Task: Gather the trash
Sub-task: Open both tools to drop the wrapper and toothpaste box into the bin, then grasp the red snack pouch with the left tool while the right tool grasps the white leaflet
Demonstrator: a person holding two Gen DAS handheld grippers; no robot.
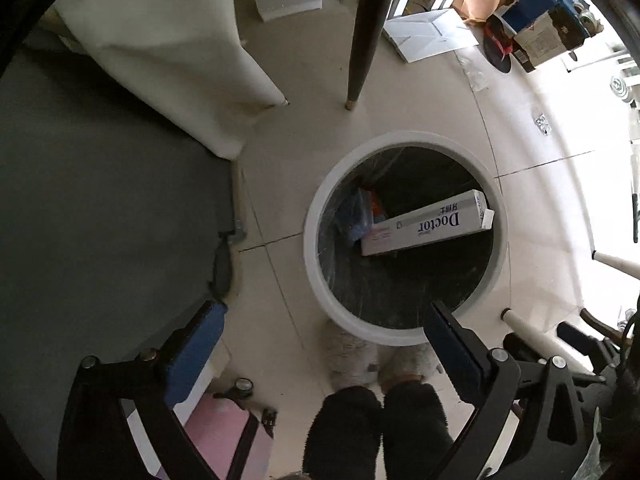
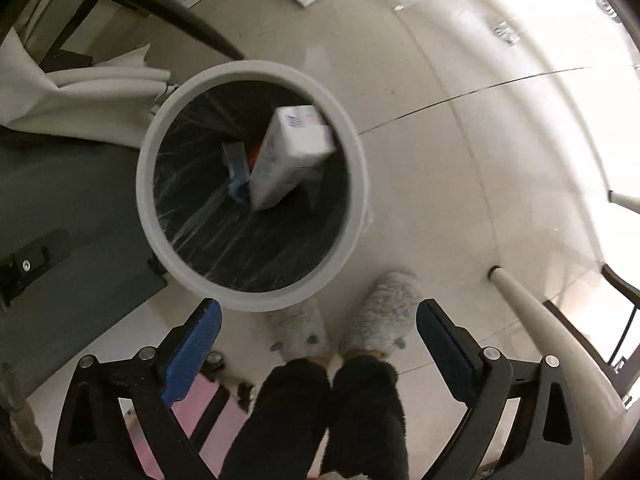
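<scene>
- Both jaws gape wide and empty: my left gripper (image 1: 320, 344) and right gripper (image 2: 318, 338) hang over the floor.
- Below them I see the bin (image 1: 316, 280), black-lined.
- Inside it leans a white box (image 1: 424, 224), beside a blue wrapper (image 1: 356, 216).

The trash bin (image 1: 406, 136) stands on the floor (image 1: 420, 92), with the long carton (image 1: 426, 224) leaning inside it, a crumpled wrapper (image 1: 358, 216) to its left. Near the bin are the person's slippers (image 2: 378, 320). A table leg (image 1: 362, 44) stands farther off, with cardboard boxes (image 1: 432, 34) beyond on the right.
</scene>
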